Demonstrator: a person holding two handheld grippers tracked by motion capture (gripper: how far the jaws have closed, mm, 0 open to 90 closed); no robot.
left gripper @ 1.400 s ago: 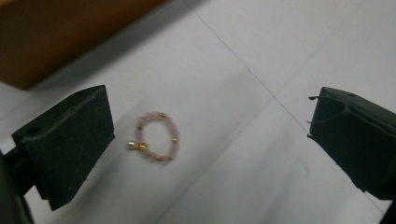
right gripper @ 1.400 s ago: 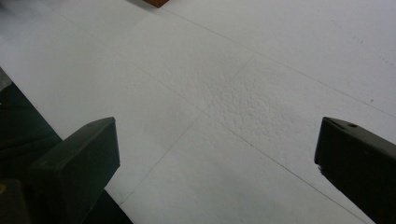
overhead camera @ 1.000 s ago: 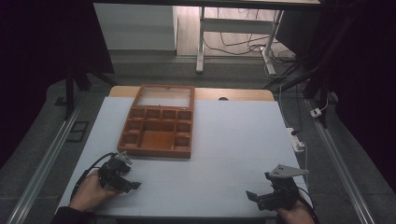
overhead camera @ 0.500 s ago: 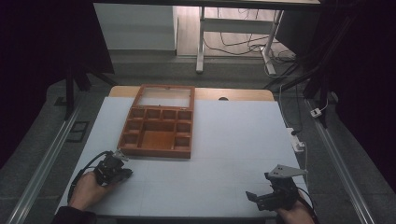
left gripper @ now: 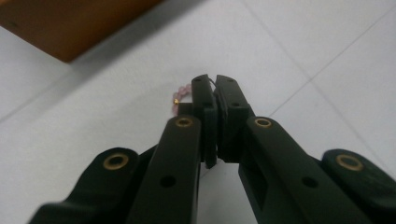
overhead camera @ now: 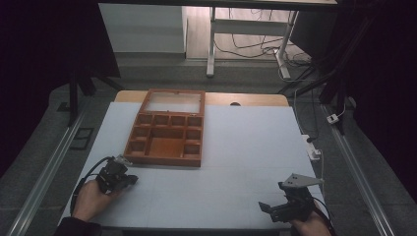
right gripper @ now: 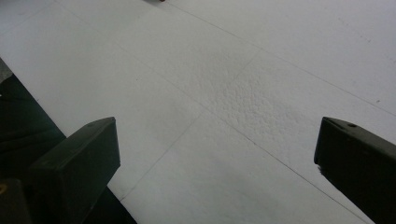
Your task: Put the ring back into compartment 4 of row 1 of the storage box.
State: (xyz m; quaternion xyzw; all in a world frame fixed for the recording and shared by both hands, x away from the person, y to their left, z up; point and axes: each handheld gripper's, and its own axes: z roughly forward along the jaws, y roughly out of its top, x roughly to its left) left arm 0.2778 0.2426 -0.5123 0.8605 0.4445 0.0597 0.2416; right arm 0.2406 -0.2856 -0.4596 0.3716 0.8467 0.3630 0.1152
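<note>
Left gripper (left gripper: 215, 86), centre frame, has closed on what appears a pink beaded string (left gripper: 180, 97); placement in the compartmented brown wooden box (overhead camera: 167, 133) remains; right gripper (right gripper: 215, 154) stands wide, empty.

A string of small pale pink beads (left gripper: 180, 95) with one tiny gold bead among them lies on the white counter (left gripper: 327, 56) — partly hidden behind the closed tongs (left gripper: 215, 86), a thin thread pinched at their tips — near the wooden box (left gripper: 70, 23).

pink beads (left gripper: 180, 95) mostly hidden, perhaps a bracelet
</note>
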